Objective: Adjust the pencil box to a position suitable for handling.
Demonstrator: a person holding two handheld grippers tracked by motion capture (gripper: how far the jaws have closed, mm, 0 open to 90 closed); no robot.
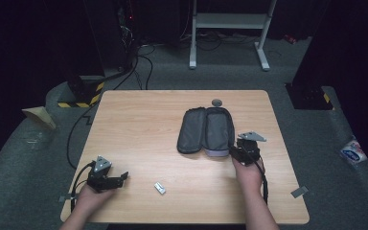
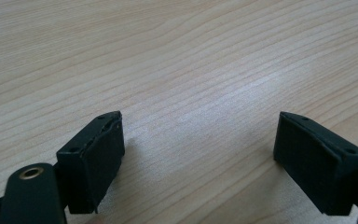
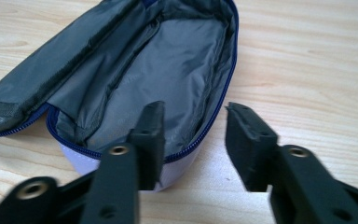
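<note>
An open grey pouch (image 1: 206, 130) with a blue zipper and a pale outer shell lies right of the table's middle, its lid folded to the left. My right gripper (image 1: 236, 152) is at the pouch's near right corner. In the right gripper view the pouch's grey lining (image 3: 168, 70) lies ahead, and my right gripper (image 3: 193, 140) has one jaw over the inside and the other outside the rim. The jaws stand apart and do not press the wall. My left gripper (image 1: 120, 178) rests near the front left edge. It is open (image 2: 198, 154) over bare wood.
A small white and silver object (image 1: 159, 188) lies near the front edge between the two hands. A round grey disc (image 1: 216, 102) sits just behind the pouch. A piece of grey tape (image 1: 299, 191) hangs at the wooden table's (image 1: 139, 124) right edge.
</note>
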